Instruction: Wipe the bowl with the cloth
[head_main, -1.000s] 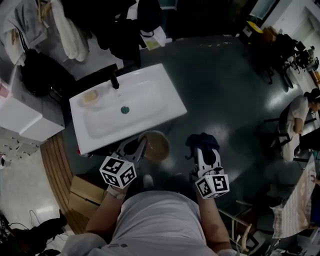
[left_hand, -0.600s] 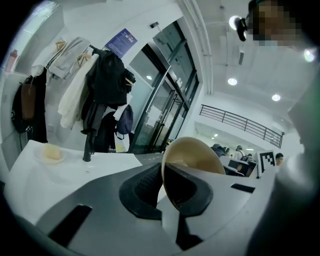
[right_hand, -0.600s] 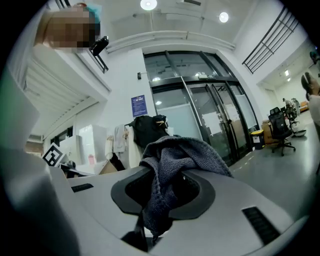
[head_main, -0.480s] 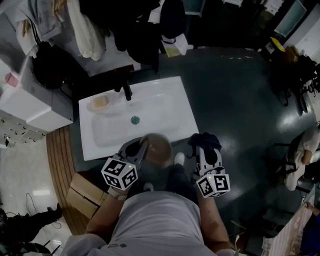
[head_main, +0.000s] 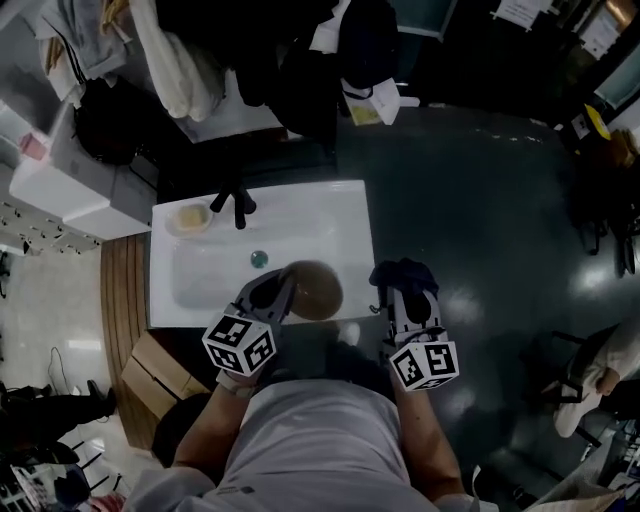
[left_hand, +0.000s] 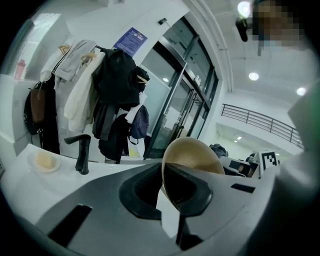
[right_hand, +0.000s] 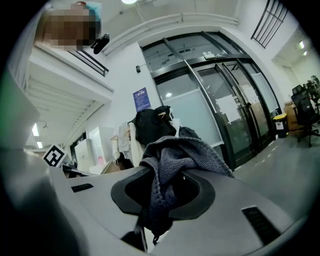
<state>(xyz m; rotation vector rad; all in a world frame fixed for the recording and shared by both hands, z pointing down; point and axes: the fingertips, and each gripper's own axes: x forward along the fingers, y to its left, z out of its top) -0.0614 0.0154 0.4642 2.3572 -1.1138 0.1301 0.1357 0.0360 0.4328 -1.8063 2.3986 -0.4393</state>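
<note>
While tight on bowl (left_hand: 193, 154) rim, left gripper (left_hand: 164, 192)

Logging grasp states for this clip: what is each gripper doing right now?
Left gripper: shut on the bowl.
Right gripper: shut on the cloth.

White sink (head_main: 335, 215) (soap (head_main: 188, 215), black tap (head_main: 238, 206))

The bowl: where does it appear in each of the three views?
Head view: the bowl at centre, over the sink's near side.
Left gripper view: the bowl centre-right, rim clamped in the left tool.
Right gripper view: not in it.
Shared landmark: the hanging dark clothes, in all three.
</note>
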